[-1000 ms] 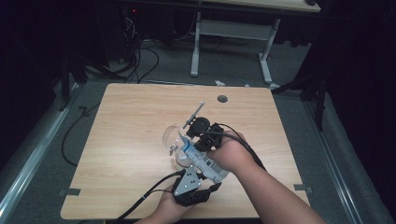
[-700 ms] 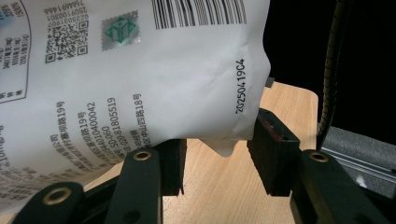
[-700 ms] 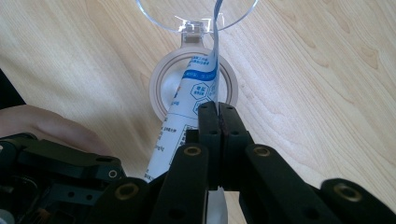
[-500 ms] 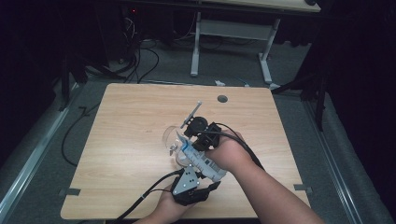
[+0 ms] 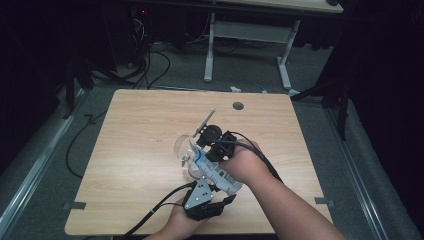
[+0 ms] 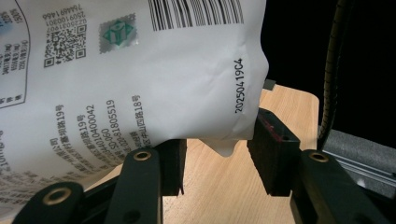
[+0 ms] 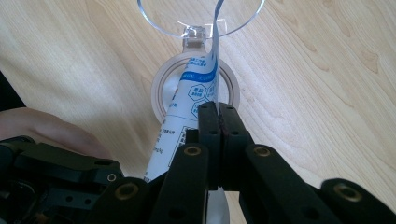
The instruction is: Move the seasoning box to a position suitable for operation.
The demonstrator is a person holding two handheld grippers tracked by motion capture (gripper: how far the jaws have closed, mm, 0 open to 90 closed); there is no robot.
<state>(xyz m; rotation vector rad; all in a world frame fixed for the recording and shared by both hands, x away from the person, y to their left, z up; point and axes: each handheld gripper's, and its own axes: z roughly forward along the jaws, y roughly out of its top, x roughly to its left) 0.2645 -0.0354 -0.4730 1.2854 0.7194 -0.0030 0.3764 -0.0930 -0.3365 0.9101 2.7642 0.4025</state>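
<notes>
Keep right tool (image 7: 218, 107) clamped on packet (image 7: 194, 93), left tool (image 6: 217, 142) seemingly pinching its base; tip slowly over jar (image 7: 158, 88)

We saw almost nothing change across the earlier pictures. In the high view the right gripper (image 5: 200, 150), clamped on the white printed plastic pouch (image 5: 212, 171), perhaps tilted very slightly beside the clear round container (image 5: 184, 148).

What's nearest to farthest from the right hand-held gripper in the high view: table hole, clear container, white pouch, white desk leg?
1. white pouch, clamped in its jaws
2. clear container, just left
3. table hole, farther back
4. white desk leg, farthest back
</notes>
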